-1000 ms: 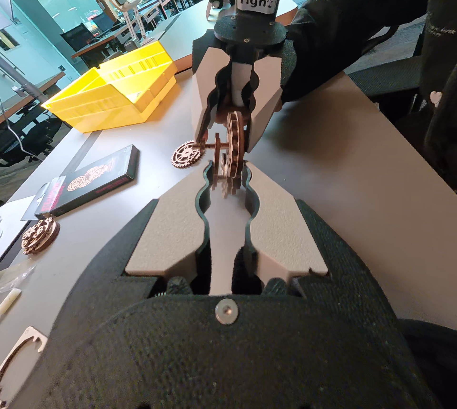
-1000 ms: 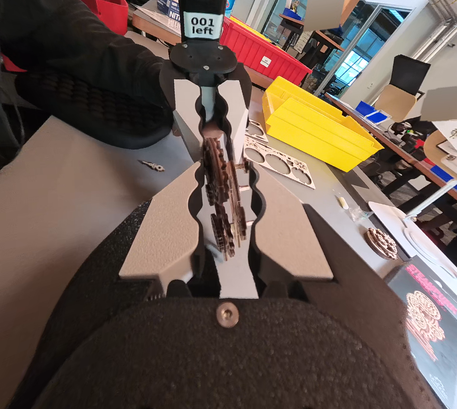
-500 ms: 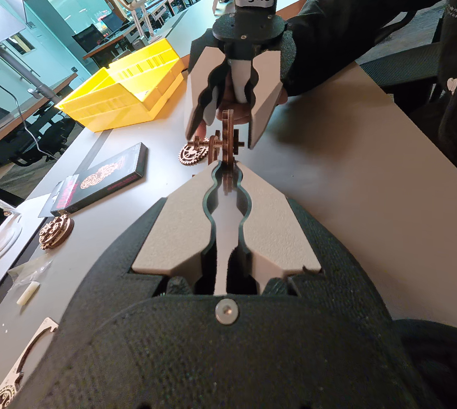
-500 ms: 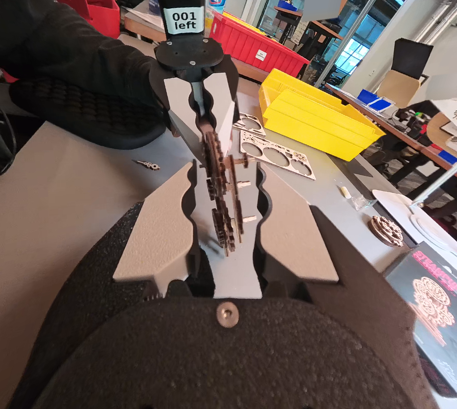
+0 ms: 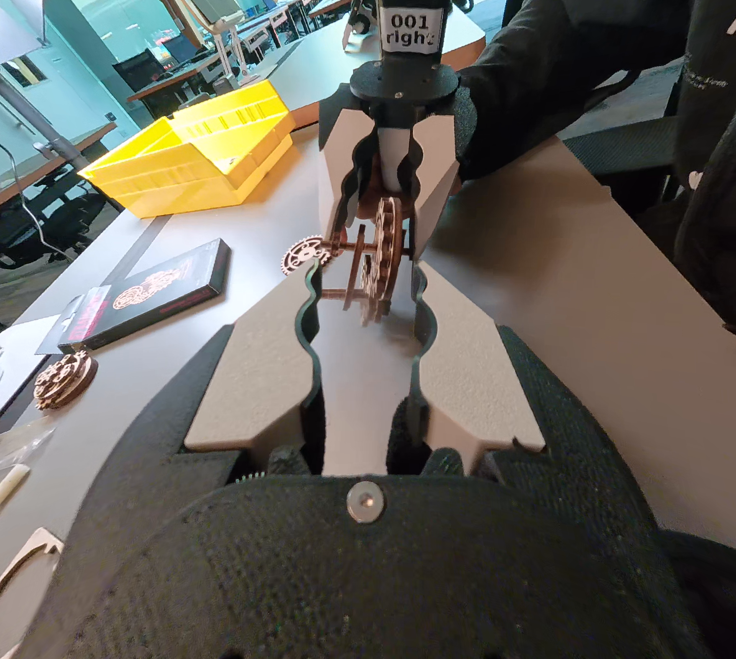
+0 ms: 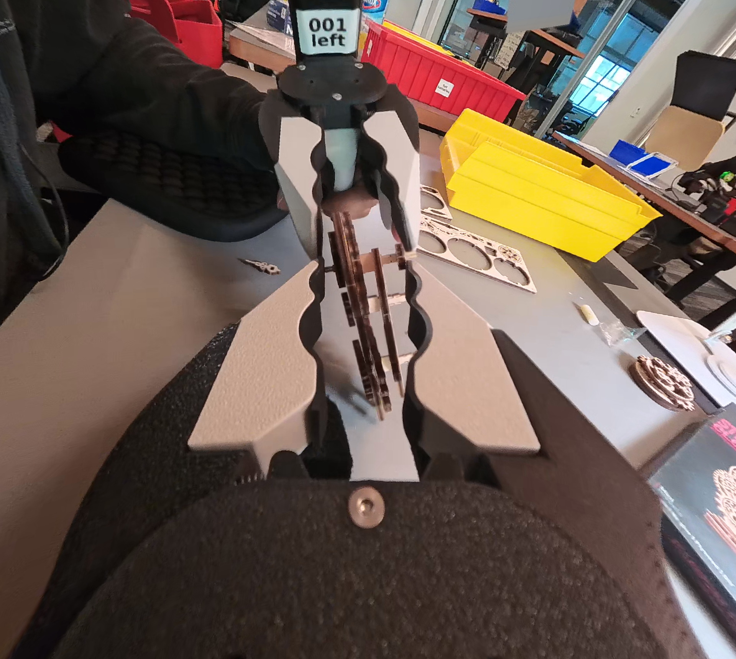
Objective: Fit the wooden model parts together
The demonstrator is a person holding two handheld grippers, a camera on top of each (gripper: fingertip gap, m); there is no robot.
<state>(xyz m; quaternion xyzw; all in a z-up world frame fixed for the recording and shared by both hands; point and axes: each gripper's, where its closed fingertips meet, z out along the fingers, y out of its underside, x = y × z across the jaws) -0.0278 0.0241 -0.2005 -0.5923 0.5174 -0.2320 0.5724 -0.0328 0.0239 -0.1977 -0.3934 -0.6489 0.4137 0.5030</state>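
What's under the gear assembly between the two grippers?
Under the gear assembly only bare grey table shows, with a faint shadow. A loose wooden gear lies flat just beyond it to the left. Where the assembly's lowest edge meets the table is blurred.

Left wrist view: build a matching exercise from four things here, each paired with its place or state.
Things:
1. yellow bin
2. black box
3. loose gear
4. gear assembly

Places or states:
A. held up off the table, wheels on edge
B. pale wood, lying flat on the table beside the held model's axle end
C. open-topped, farthest back on the table
D. dark, lying flat, nearer the camera than the bin

Pairs: 1-C, 2-D, 3-B, 4-A
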